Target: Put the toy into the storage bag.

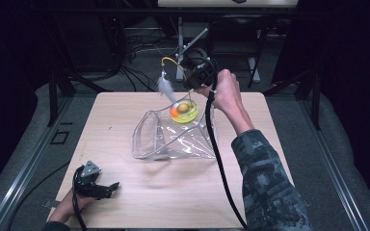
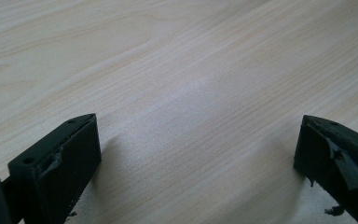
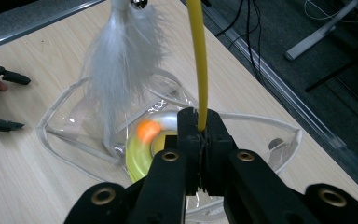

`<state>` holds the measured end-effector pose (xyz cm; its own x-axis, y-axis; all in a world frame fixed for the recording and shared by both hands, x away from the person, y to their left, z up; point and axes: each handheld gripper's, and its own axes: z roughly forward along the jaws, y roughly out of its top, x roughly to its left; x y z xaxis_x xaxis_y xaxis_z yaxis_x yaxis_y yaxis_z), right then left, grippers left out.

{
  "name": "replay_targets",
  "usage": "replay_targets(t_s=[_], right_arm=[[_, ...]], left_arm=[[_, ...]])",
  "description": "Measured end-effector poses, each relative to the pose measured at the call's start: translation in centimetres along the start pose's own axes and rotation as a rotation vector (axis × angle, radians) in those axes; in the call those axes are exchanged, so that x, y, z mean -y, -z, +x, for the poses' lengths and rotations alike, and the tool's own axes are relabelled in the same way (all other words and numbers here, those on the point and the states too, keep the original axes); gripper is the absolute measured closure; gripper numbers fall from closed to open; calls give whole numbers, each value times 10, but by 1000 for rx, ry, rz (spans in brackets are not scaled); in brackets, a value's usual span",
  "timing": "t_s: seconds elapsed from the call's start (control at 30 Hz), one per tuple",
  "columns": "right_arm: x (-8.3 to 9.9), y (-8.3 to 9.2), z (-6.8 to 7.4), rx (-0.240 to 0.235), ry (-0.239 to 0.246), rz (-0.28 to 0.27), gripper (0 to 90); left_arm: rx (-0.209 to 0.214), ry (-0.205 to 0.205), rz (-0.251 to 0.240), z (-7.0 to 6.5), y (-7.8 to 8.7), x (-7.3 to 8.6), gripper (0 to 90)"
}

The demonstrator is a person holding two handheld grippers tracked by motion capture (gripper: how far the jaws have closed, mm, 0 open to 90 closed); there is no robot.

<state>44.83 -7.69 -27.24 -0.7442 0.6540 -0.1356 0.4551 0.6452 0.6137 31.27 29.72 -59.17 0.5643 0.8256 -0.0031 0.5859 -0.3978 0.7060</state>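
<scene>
Yellow wand [image 3: 198,60] clamped in right gripper [image 3: 199,133]

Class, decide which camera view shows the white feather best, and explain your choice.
The right gripper view: the white feather hangs large and sharp beside the yellow rod, above the clear bag. The high view shows the feather small and blurred. The left gripper view looks at the table.

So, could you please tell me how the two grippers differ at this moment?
The right gripper is shut on the yellow wand of a feather toy, held up over the clear pouch; the left gripper stands open and empty, low on the wooden table. Both have black jaws.
</scene>
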Motion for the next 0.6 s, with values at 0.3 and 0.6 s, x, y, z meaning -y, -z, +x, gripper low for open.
replay_targets(t_s=[0.3, 0.6], right_arm=[[5, -11, -1, -7, -3, 16, 881], [15, -20, -5, 1, -20, 43, 881]], left_arm=[[-1, 1, 0, 0, 0, 0, 2], [-1, 0, 0, 0, 0, 0, 2]])
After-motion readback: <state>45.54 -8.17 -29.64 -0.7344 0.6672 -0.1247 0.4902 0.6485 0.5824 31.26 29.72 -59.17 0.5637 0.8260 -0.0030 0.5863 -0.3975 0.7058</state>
